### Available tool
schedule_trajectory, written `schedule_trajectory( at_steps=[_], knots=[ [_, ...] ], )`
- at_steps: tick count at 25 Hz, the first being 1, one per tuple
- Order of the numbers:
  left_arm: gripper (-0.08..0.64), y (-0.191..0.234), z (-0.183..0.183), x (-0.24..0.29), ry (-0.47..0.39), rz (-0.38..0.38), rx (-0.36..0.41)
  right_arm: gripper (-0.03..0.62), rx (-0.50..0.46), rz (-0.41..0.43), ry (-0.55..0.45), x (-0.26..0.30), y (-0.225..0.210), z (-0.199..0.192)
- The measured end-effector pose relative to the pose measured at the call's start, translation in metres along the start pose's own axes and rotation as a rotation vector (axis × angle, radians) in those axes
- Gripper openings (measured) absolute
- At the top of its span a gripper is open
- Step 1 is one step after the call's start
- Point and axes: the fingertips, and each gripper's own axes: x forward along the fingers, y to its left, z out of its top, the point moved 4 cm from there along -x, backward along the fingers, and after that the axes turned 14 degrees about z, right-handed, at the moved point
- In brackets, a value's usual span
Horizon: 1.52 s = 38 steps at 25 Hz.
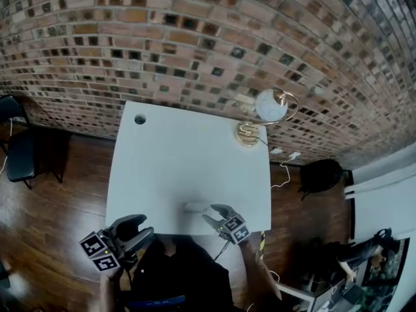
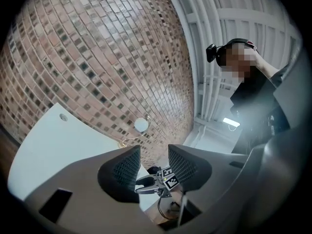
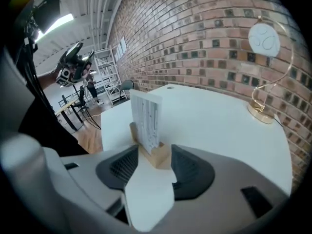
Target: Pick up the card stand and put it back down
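Note:
The card stand point(image 1: 195, 207) is a small wooden block holding an upright white card, and it stands near the front edge of the white table point(image 1: 182, 161). In the right gripper view the card stand point(image 3: 147, 121) rests on the table between the jaws, with its wooden base level with the pads. My right gripper point(image 3: 153, 153) is open around it. In the head view the right gripper point(image 1: 212, 214) sits just right of the stand. My left gripper point(image 1: 142, 227) hangs off the table's front left corner. The left gripper point(image 2: 153, 163) is open and holds nothing.
A gold lamp with a round white shade point(image 1: 260, 119) stands at the table's far right corner, and a cable hole point(image 1: 140, 119) is at the far left. A brick wall runs behind. A black chair point(image 1: 16, 148) stands left of the table, and a black bag point(image 1: 322, 174) lies to the right.

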Motion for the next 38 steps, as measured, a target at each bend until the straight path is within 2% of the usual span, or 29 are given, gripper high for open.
schedule_trajectory(
  at_steps=[3,7,14,21,28,31,38],
  knots=[
    [0.181,0.007,0.002,0.006,-0.007,0.041,0.000,0.241,-0.057,0.055,0.036,0.018,-0.005,-0.003],
    [0.181,0.009,0.003,0.021,-0.057,0.096,-0.053,0.239,-0.200,0.132,0.133,0.036,-0.005,-0.016],
    [0.181,-0.005,0.012,0.064,0.008,0.107,-0.004,0.209,-0.368,0.215,0.150,0.056,-0.014,-0.011],
    [0.181,-0.012,0.011,0.089,0.045,0.112,0.023,0.201,-0.392,0.263,0.110,0.059,-0.013,-0.002],
    [0.181,-0.013,-0.001,0.106,0.069,0.092,0.013,0.193,-0.257,0.248,-0.014,0.046,-0.016,0.012],
    [0.181,-0.013,-0.005,0.109,0.070,0.082,0.006,0.192,-0.217,0.239,-0.025,0.048,-0.022,0.010],
    [0.181,-0.011,-0.013,0.105,0.076,0.087,-0.008,0.211,-0.372,0.187,0.106,0.062,-0.017,-0.003]
  ],
)
